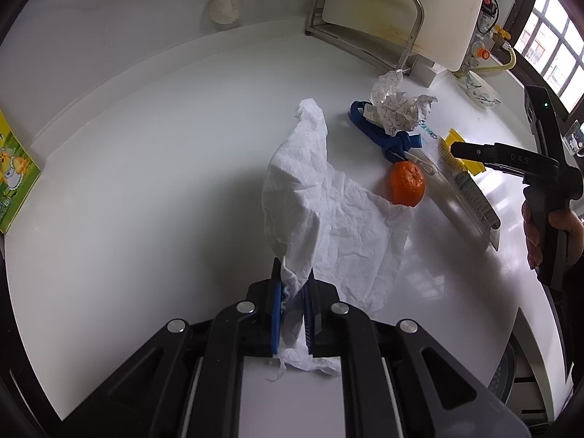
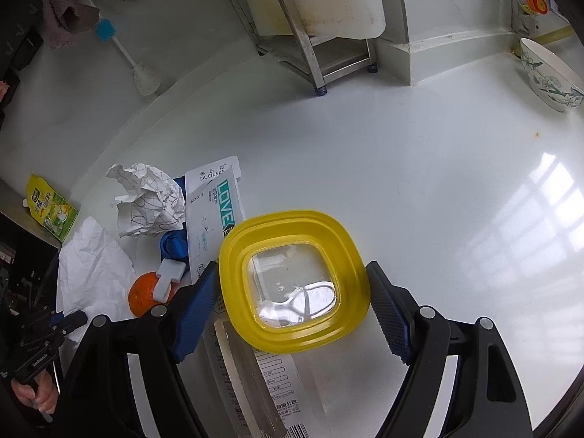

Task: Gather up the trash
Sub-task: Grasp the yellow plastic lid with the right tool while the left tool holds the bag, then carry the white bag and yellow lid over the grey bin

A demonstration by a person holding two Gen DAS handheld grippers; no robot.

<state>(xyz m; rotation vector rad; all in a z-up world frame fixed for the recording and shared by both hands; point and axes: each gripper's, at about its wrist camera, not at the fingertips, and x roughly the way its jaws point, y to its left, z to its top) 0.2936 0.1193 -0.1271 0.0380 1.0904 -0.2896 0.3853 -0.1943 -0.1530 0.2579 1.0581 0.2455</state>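
Note:
My left gripper point(image 1: 295, 284) is shut on a corner of a large white paper towel point(image 1: 328, 211) that drapes forward onto the white counter. Beyond it lie an orange tangerine point(image 1: 408, 184), a blue strap point(image 1: 379, 135), a crumpled printed paper point(image 1: 396, 106) and a clear toothbrush package point(image 1: 467, 189). My right gripper point(image 2: 294, 292) is open, its fingers on either side of a yellow-rimmed clear container point(image 2: 294, 279) without visibly touching it. The right wrist view also shows the towel point(image 2: 95, 266), tangerine point(image 2: 142, 294), crumpled paper point(image 2: 149, 200) and package point(image 2: 211, 219).
A steel rack point(image 1: 365, 11) with a white cutting board point(image 1: 412, 0) stands at the back wall. A bottle brush point(image 1: 222, 3) hangs nearby. A green-yellow pouch point(image 1: 14, 179) sits at the far left. A flowered bowl point(image 2: 551, 73) stands at the right.

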